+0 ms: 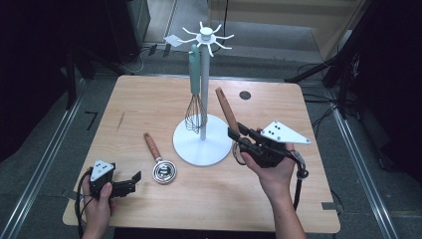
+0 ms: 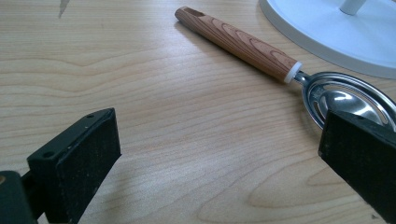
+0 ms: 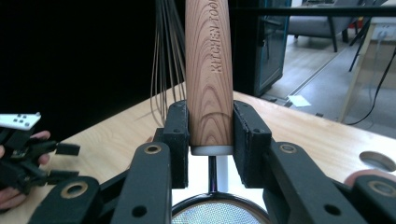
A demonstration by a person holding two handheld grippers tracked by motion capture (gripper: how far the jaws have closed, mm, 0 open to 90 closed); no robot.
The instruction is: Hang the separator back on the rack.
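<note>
A white utensil stand [image 1: 203, 74] with hooks at its top stands on a round base [image 1: 191, 147] at the table's middle. From one hook hangs a teal-handled whisk [image 1: 195, 94]. My right gripper [image 1: 234, 133] is raised just right of the base, shut on the lower end of a strainer's wooden handle [image 3: 209, 70]. That handle [image 1: 226, 107] tilts up and to the left, with the mesh [image 3: 219, 214] below the jaws. My left gripper [image 1: 132, 183] rests open at the front left. A wooden-handled slotted spoon [image 2: 238, 42] lies flat ahead of the left gripper [image 2: 219, 154].
The wooden table [image 1: 149, 99] has a round hole [image 1: 245, 95] at its back right and a dark mark [image 1: 121, 121] at the left. The whisk wires [image 3: 168, 51] hang close behind the held handle. Dark equipment and floor rails surround the table.
</note>
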